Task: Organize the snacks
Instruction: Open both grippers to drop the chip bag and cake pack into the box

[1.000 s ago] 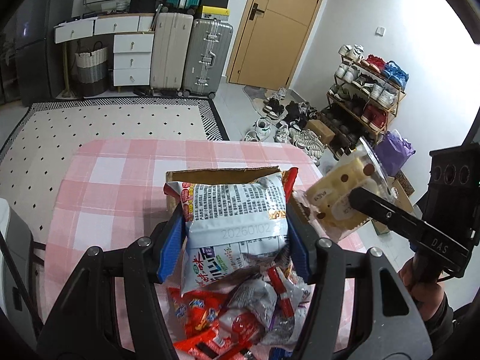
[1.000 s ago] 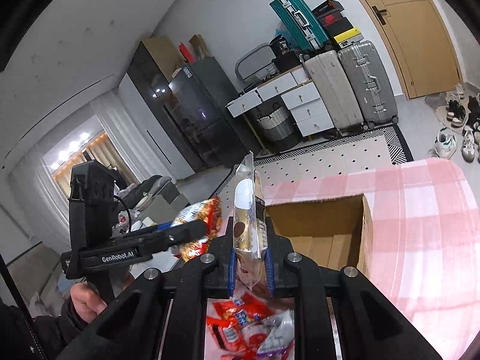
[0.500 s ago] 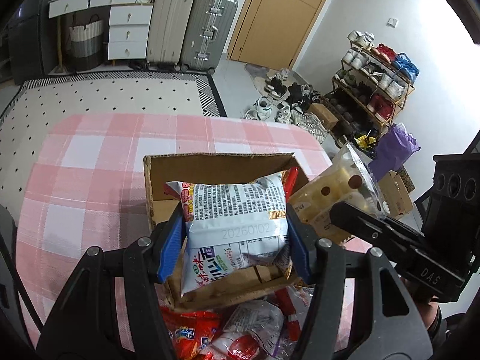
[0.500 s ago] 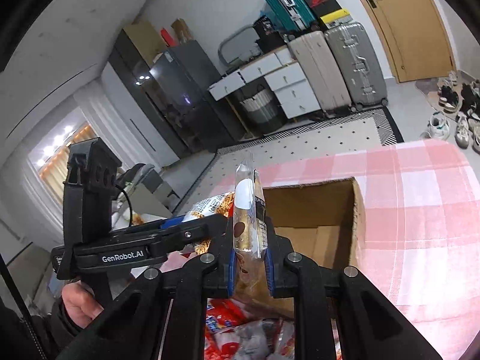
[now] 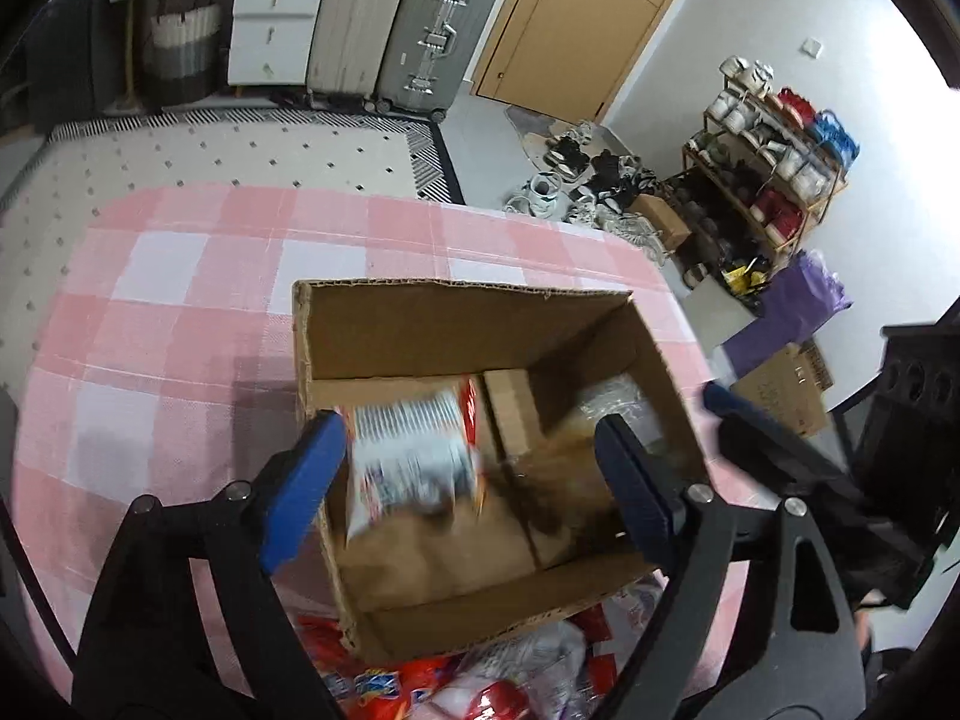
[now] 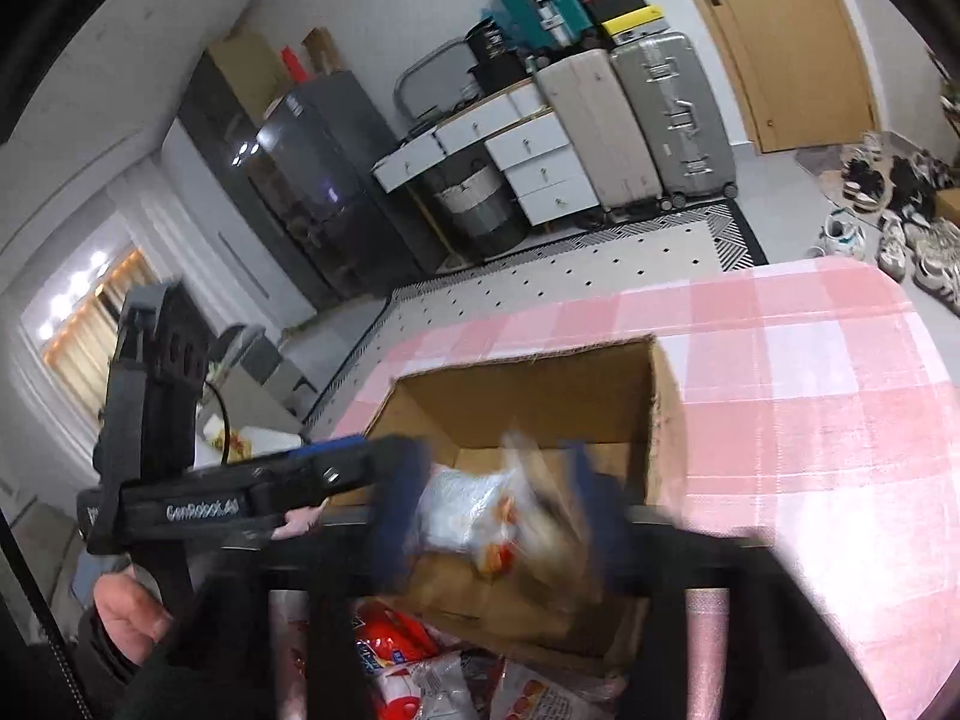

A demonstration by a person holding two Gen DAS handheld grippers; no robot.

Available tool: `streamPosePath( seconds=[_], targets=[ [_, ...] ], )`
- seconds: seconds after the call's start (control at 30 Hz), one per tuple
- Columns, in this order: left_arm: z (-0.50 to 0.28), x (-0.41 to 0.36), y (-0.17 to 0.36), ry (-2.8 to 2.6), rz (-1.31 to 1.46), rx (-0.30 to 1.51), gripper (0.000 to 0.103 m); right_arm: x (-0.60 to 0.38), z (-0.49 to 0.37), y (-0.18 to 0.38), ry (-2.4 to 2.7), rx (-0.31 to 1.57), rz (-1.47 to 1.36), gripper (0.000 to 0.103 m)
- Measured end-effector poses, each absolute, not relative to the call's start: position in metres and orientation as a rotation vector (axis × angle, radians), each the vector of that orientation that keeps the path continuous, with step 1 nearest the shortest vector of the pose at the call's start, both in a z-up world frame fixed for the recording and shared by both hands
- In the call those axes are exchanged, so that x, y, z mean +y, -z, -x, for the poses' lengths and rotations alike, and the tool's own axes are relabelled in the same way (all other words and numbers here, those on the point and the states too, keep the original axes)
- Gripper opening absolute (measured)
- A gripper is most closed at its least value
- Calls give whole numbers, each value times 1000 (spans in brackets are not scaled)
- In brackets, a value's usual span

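Observation:
An open cardboard box (image 5: pixel 462 291) stands on the pink checked tablecloth (image 5: pixel 180 330). My left gripper (image 5: pixel 467 423) hangs over it with its jaws opening. The silver printed snack bag (image 5: pixel 414 456) is blurred between them, free of both pads, dropping into the box. My right gripper (image 6: pixel 495 504) is over the box (image 6: pixel 528 360) too, its jaws also opening. The clear bag of bread (image 6: pixel 540 516) is a blur between its pads and touches neither. In the left wrist view that bag (image 5: pixel 612 405) shows in the box's right half.
A heap of red and silver snack packets (image 5: pixel 456 678) lies on the cloth against the box's near wall, seen too in the right wrist view as packets (image 6: pixel 420 660). A hand (image 6: pixel 129 606) holds the left gripper's handle. Suitcases, drawers and a shoe rack stand beyond the table.
Both grippers sank toward the box and their jaws spread apart. The silver bag and the bread bag left the pads and are falling into the box.

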State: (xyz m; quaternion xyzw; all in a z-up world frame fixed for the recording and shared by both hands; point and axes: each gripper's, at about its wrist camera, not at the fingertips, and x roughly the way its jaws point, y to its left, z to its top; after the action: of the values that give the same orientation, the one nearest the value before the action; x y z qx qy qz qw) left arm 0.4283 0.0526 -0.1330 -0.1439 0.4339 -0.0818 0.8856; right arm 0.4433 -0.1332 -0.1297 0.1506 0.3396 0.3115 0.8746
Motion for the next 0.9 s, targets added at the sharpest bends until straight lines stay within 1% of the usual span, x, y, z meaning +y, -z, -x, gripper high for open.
streamPosePath(
  seconds=[0.17,0.3,0.67,0.73,0.9],
  targets=[
    [-408,54,122,162,277,871,84,-152,-427,115,-648,631,-342,84],
    [-384,52,107,138,254,842,84,-157,-409,104,-651,611,-322,84],
    [-303,40,61,116,171,764,84,-163,-333,64,-652,497,-243,84],
    [-288,37,53,110,156,754,84,-163,-320,60,-654,481,-239,84],
    [-252,34,35,94,133,719,90,-168,-288,53,-647,457,-227,88]
  ],
)
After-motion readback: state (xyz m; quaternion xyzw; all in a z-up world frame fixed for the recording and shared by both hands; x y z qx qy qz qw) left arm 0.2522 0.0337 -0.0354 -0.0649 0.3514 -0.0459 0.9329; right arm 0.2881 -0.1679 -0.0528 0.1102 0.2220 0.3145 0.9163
